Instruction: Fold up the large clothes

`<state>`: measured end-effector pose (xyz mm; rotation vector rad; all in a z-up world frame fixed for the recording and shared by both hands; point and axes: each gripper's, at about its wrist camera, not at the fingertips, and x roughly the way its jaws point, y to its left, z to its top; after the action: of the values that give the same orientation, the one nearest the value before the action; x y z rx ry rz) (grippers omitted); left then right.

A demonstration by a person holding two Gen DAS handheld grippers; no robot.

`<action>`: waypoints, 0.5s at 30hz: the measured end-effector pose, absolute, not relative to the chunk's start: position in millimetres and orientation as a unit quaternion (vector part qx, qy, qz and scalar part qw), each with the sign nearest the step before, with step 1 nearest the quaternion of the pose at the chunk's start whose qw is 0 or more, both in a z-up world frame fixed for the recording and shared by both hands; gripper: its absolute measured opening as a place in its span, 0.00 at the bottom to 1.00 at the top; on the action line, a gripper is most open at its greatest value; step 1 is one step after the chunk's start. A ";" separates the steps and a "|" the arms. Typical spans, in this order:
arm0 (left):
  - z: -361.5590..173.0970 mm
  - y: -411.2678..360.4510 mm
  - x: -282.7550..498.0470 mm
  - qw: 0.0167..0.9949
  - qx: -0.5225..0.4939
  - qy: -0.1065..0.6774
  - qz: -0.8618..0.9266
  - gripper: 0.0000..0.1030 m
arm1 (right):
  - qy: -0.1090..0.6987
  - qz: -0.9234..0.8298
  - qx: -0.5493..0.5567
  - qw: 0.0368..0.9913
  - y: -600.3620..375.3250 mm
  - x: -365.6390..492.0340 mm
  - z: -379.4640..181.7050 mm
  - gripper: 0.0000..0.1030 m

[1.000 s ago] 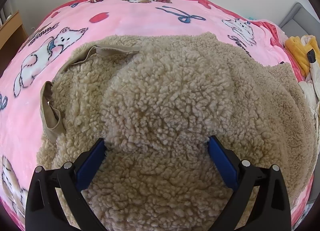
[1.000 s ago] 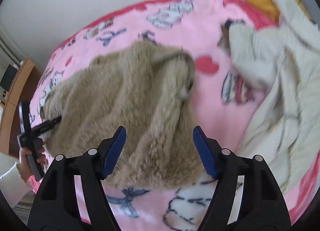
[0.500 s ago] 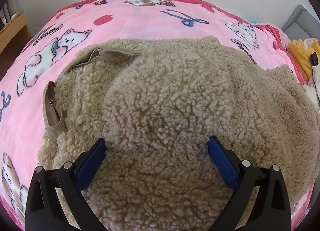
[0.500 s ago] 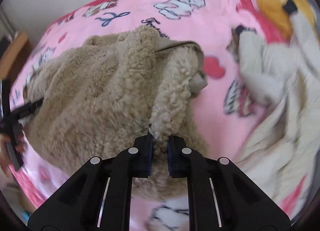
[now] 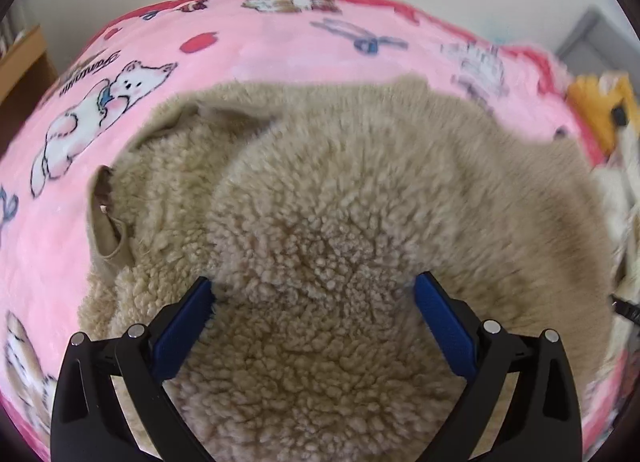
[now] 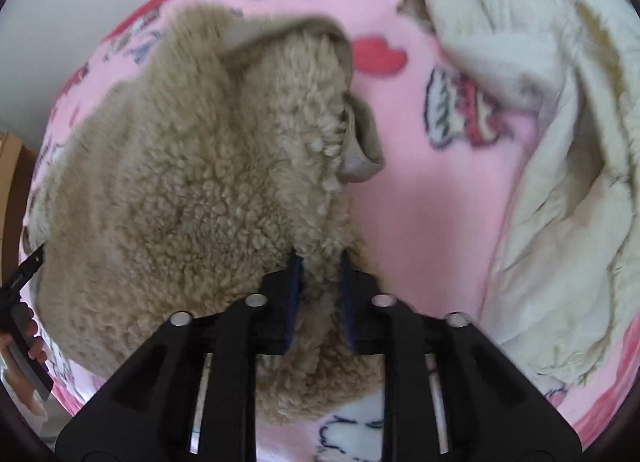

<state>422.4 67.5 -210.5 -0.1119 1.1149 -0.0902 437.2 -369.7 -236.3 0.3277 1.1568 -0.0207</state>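
One fleece fold (image 6: 320,222) pinched between right jaws

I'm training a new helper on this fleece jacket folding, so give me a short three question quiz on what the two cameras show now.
1. True or false: the left hand-held gripper is shut on the beige fleece jacket.
2. Multiple choice: what does the right hand-held gripper pinch? A) the pink blanket B) a fold of the beige fleece jacket C) the cream garment
3. Fill in: the cream garment lies to the jacket's ____ in the right wrist view.

Key: 1 false, its fingers are spread wide over the fleece; 2 B; 3 right.
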 end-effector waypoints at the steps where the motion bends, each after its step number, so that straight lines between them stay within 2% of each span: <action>1: -200.6 76.0 419.2 0.851 -0.073 0.518 -0.045 0.95 | 0.533 -0.006 0.157 0.831 -368.9 434.7 -228.0 0.43; 5: -161.3 113.3 406.4 0.862 -0.143 0.483 -0.065 0.94 | 0.450 0.037 0.163 0.877 -346.2 423.0 -171.9 0.47; 6: -158.2 112.6 407.9 0.853 -0.151 0.491 -0.094 0.87 | 0.442 0.068 0.166 0.879 -333.0 427.2 -165.1 0.45; 8: -158.9 97.0 413.9 0.839 -0.123 0.517 -0.116 0.78 | 0.455 0.121 0.157 0.868 -299.0 441.8 -165.6 0.38; 9: -160.6 87.3 416.1 0.838 -0.107 0.521 -0.119 0.75 | 0.457 0.137 0.152 0.866 -284.7 447.6 -168.2 0.29; 10: -162.8 74.1 417.8 0.842 -0.088 0.518 -0.126 0.74 | 0.467 0.156 0.140 0.859 -260.6 458.5 -176.1 0.24; 11: -167.0 57.7 423.0 0.844 -0.066 0.518 -0.124 0.73 | 0.477 0.163 0.128 0.854 -241.1 468.8 -183.1 0.23; 13: -176.3 40.8 432.7 0.841 -0.056 0.524 -0.119 0.64 | 0.494 0.151 0.084 0.852 -209.9 484.4 -196.0 0.17; 14: -186.8 37.4 441.6 0.834 -0.062 0.537 -0.107 0.56 | 0.503 0.136 0.066 0.851 -202.9 489.6 -202.2 0.15; 15: -198.1 39.3 448.8 0.823 -0.075 0.555 -0.095 0.42 | 0.526 0.107 0.044 0.843 -199.1 497.8 -215.2 0.14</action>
<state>448.8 39.3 -198.1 -0.1601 1.1799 -0.2026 497.8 -199.1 -215.2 0.0937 1.1099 0.2252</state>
